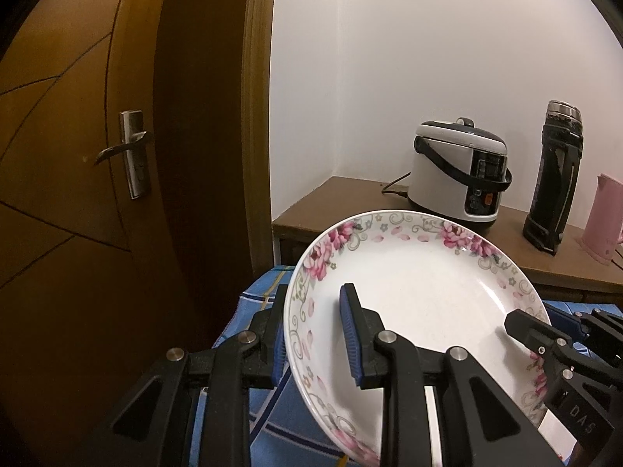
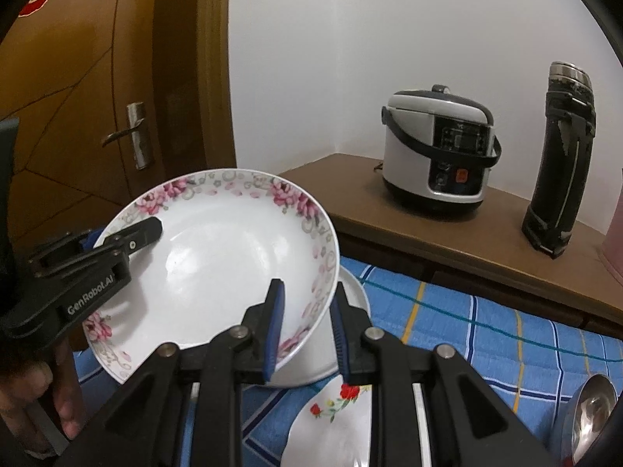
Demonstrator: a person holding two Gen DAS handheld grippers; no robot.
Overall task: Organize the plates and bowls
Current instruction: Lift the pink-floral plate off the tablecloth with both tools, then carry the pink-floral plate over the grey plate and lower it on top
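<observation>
Wooden door [image 1: 78, 155], brown, smooth, thin grooved lines, metal lever handle [image 1: 130, 151] on a plate, far left in both views. White plain wall next to it.

Left gripper [image 1: 315, 342]: black plastic frame, blue ribbed pads, jaws nearly closed, clamped on the left rim of the floral plate [image 1: 420, 292]. One finger under the rim, one inside the dish. Plate is glossy white ceramic, round, shallow, with pink flower and grey scroll border; it is lifted and tilted above the blue checked cloth [image 1: 264, 420].

Right gripper [image 2: 305, 330]: same build, jaws narrow, pinching the plate's opposite rim, one pad inside, one outside. So both claws hold one plate between them.

Right wrist view: directly below the held plate sits a plain white bowl [image 2: 323, 362], and in front of it a white dish with red flowers [image 2: 331, 416], partly hidden by the gripper frame. Steel ladle [image 2: 592, 408], shiny, at the lower right edge.

Behind: brown wooden counter [image 2: 467, 225] with a white and black rice cooker [image 2: 440, 151], a tall black flask [image 2: 560, 179] with a scuffed surface, and a pink jug [image 1: 603, 218] at the edge.
</observation>
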